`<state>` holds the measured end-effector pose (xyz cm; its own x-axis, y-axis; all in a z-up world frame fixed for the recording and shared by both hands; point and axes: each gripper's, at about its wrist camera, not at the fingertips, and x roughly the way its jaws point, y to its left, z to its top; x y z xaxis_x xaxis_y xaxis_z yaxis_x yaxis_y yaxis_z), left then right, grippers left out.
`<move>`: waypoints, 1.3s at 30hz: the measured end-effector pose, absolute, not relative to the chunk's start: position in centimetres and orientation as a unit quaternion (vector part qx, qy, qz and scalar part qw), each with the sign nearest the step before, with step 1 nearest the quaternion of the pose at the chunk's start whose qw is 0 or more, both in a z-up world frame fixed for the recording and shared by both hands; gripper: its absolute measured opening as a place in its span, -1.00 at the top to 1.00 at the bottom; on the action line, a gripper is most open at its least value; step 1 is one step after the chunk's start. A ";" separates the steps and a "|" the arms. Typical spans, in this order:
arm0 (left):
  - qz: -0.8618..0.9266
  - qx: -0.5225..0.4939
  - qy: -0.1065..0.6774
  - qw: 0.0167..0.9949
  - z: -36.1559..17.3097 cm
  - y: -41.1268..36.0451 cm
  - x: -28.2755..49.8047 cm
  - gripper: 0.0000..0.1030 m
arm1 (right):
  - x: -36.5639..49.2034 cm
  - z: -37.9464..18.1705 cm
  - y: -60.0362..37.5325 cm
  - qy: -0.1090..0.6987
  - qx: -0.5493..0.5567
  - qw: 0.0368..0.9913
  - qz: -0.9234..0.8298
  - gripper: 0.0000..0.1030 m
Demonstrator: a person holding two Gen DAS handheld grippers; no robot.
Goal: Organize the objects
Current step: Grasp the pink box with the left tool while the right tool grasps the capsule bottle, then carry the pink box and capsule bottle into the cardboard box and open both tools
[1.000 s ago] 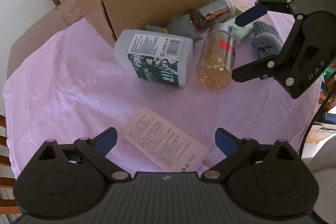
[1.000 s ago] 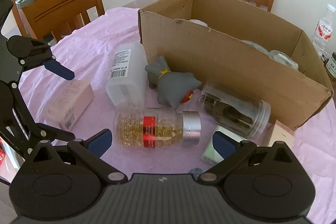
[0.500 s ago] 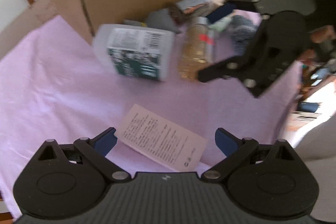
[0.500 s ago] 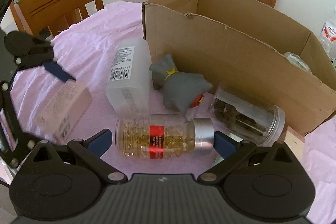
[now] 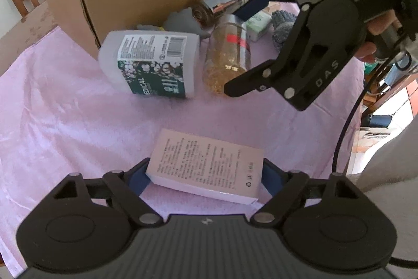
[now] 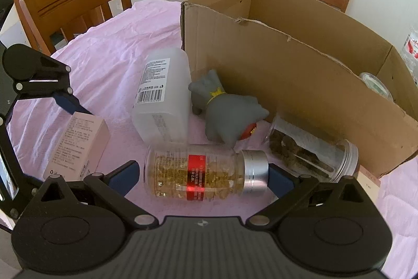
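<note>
Left wrist view: the left gripper (image 5: 205, 174) is seen at lower centre with its fingers (image 5: 137, 178) having just been closing; the pink box (image 5: 206, 166) is clasped between them, pads against both ends.
Right wrist view: the right gripper (image 6: 203, 178) is seen at lower centre; its fingers (image 6: 122, 175) are spread either side of the capsule jar (image 6: 203, 174), with a gap visible at the jar's left end; contact at the lid end cannot be told.
Capsule jar: laid on its side on the bench (image 6: 109, 49), silver lid towards the right.
Nearby: a white plastic bottle (image 6: 163, 102), a grey toy (image 6: 224, 111) and a clear jar (image 6: 311, 151) are laid just above the capsule jar.
Cardboard box (image 6: 300, 67): stood open in the upper right, behind these things.
Bench cover: a pink cloth (image 5: 65, 101) is spread under everything.
</note>
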<state>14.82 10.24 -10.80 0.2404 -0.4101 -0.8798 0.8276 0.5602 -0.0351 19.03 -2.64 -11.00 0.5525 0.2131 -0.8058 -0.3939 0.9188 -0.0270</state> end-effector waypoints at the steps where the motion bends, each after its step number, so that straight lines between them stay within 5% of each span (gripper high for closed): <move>1: -0.409 0.224 0.460 0.755 -10.7 10.3 14.9 -0.65 | 19.1 -11.1 -2.6 0.442 -0.105 0.874 0.173 -0.99; 13: -0.355 0.176 0.473 0.787 -7.0 11.6 16.4 -0.65 | 18.9 -9.8 -3.3 0.466 -0.089 0.865 0.163 -0.87; 34: -0.304 0.140 0.390 0.858 4.5 5.6 25.3 -0.65 | 22.6 2.9 -9.0 0.414 -0.068 0.896 0.148 -0.87; 39: -0.276 0.117 0.394 0.869 4.5 4.5 27.8 -0.89 | 24.5 3.6 -10.7 0.407 -0.072 0.899 0.143 -0.87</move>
<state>27.79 4.46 4.50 0.5378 -0.3865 -0.7493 0.5713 0.8206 -0.0132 24.48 -10.69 3.55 0.6278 0.1983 -0.7527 -0.3159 0.9487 -0.0136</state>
